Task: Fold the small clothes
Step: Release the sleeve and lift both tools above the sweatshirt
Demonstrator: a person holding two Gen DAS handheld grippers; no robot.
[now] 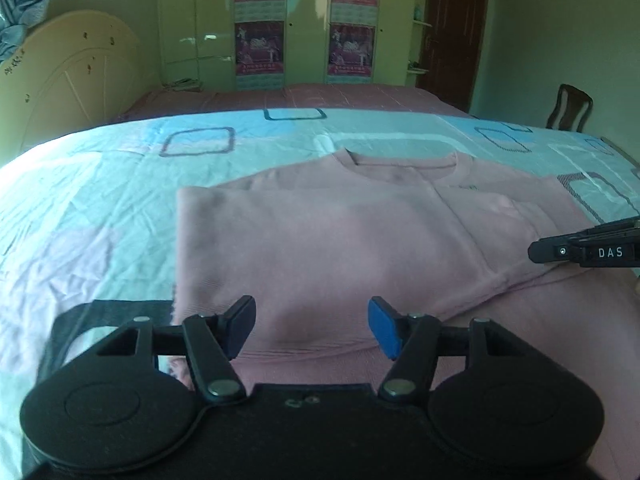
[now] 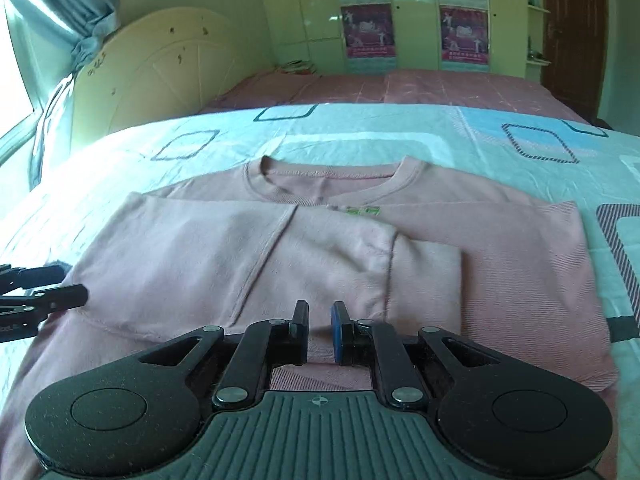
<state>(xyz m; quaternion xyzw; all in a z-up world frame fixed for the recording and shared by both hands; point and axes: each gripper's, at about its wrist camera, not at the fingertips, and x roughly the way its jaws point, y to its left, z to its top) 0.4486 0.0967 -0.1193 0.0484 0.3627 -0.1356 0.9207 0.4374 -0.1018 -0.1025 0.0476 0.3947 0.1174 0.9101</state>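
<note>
A pink sweatshirt (image 1: 320,232) lies flat on the bed, collar at the far side, its left side and a sleeve folded over the middle. It also shows in the right wrist view (image 2: 320,256), where the folded sleeve's cuff (image 2: 424,276) rests on the body. My left gripper (image 1: 311,328) is open and empty, just above the sweatshirt's near hem. My right gripper (image 2: 320,332) has its jaws a narrow gap apart with nothing between them, low over the near hem. It shows at the right edge of the left wrist view (image 1: 536,252).
The bed has a light blue sheet (image 1: 100,184) with square patterns. A second bed with a pink cover (image 1: 320,96) lies behind, with a cream headboard (image 1: 68,76) at left, wardrobes (image 1: 304,20) and a brown door (image 1: 452,28) at the back, and a chair (image 1: 568,108) at right.
</note>
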